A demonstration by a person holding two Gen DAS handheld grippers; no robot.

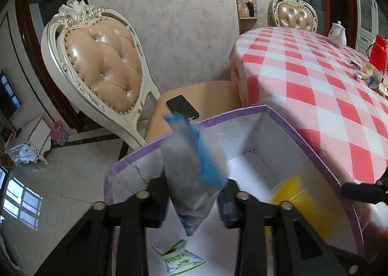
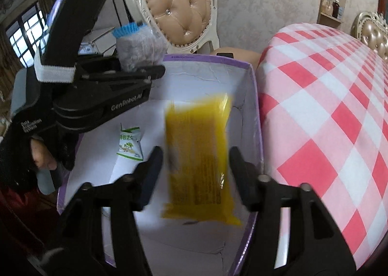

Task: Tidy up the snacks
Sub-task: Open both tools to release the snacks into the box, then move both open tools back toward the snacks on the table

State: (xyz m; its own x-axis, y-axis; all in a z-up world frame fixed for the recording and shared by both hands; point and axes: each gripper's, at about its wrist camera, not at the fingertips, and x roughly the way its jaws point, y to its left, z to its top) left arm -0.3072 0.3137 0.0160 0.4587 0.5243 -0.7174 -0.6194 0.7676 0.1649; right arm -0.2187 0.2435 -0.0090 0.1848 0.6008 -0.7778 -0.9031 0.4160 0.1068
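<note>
box (image 1: 315, 152), white inside with purple rim, beside the table (image 1: 315, 86) in red-and-white check cloth; open top, seen from above in both views. left claw (image 1: 194, 205): fingers stand apart with a clear packet (image 1: 191, 174) between them, blue top edge, greyish contents, blurred; packet hangs over the box's near-left part; whether the pads still press on it cannot be told. seen from the right wrist view, the left claw (image 2: 155, 69) sits at the box's left rim with the same packet (image 2: 138, 45) sticking up above its fingers, a hand partly visible behind the tool. right claw (image 2: 194, 174): fingers well apart, a gap on each side of a yellow packet (image 2: 198, 162) that lies between them, blurred, over the box's right half; not gripped. the same yellow packet (image 1: 293, 196) shows in the left view as a blur low in the box beside the right wall. green-and-white packet (image 2: 129, 142) lies flat on the box floor, left side, apart from the yellow one; also visible under the left claw (image 1: 179, 259). chair (image 1: 101, 67), cream carved frame and tan tufted back, stands beyond the box; a dark phone (image 1: 181, 107) lies on its seat. far end of table: white teapot (image 1: 337, 33), red containers (image 1: 378, 52), a few small wrapped snacks (image 1: 368, 74), details too small to tell. second chair (image 1: 293, 12) behind the table.
</note>
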